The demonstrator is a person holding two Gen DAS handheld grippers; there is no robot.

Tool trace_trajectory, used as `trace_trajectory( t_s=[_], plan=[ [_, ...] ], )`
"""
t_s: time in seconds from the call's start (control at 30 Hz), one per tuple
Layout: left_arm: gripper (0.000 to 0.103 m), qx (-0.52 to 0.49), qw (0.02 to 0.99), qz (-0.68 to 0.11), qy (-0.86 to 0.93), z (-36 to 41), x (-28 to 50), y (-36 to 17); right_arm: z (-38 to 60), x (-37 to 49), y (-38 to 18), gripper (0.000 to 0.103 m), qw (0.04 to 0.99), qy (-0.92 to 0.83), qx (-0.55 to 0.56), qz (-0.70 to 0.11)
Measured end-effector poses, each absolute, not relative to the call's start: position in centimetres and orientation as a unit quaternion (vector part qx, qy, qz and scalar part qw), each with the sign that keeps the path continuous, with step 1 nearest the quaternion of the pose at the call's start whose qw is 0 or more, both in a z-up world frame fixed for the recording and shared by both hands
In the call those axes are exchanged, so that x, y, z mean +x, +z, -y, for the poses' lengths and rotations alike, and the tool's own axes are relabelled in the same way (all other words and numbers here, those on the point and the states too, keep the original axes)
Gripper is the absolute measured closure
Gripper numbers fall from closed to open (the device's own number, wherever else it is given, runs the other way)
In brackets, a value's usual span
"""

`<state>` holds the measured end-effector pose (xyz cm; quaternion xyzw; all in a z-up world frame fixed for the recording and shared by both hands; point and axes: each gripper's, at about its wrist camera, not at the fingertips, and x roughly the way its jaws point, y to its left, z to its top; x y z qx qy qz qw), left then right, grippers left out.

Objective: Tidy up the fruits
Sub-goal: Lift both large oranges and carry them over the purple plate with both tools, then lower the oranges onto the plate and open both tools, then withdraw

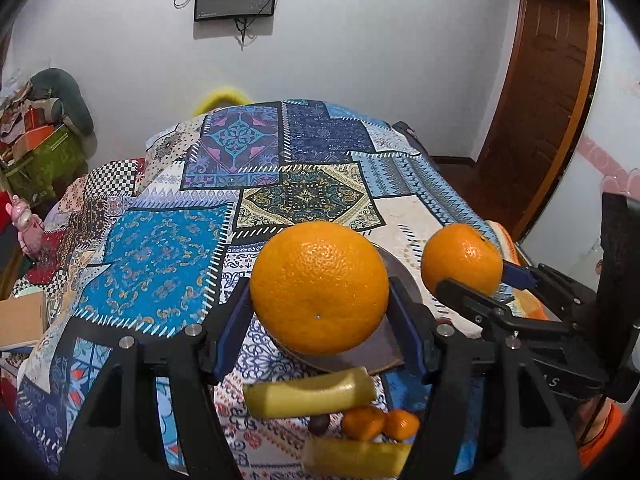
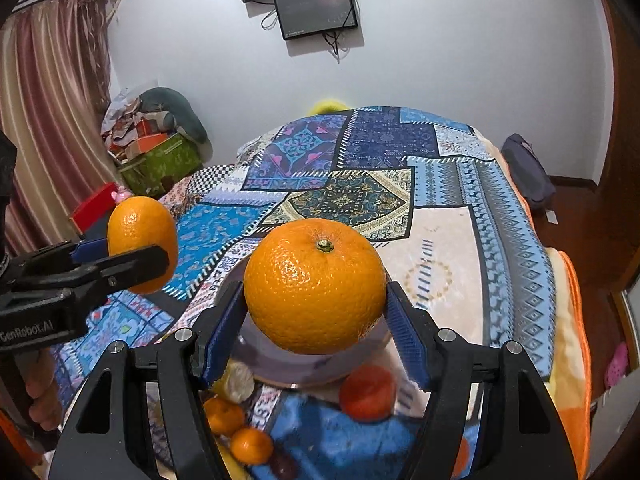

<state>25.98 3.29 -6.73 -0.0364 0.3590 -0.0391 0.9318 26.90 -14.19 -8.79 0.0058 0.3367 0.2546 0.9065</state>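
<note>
Over bedspread [image 1: 160, 248]: both grippers [image 1: 320, 304] [image 2: 316, 304] w/ oranges [image 1: 320, 286] [image 2: 314, 286], angled down.

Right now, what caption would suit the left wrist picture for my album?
Two handheld grippers, left and right, each lift an orange above a patchwork bedspread.

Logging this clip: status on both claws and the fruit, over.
Left claw shut on large round orange. Right claw shut on second round orange. Both lifted above grey plate. Nothing blocking.
</note>
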Motion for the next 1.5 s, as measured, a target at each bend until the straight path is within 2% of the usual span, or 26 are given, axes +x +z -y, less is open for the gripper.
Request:
trace_trajectory(
  t_s=[1.03, 1.5],
  plan=[
    [0.038, -0.029, 0.886, -0.456, -0.08, -3.0, 35.2, -15.0, 10.6, 32.4, -14.8, 0.037, 0.862, 0.267, -0.073, -0.426],
    [0.038, -0.055, 0.863, -0.496, -0.077, -3.7, 36.9, -17.3, 10.2, 32.6, -15.3, 0.036, 0.859, 0.268, -0.085, -0.428]
  ],
)
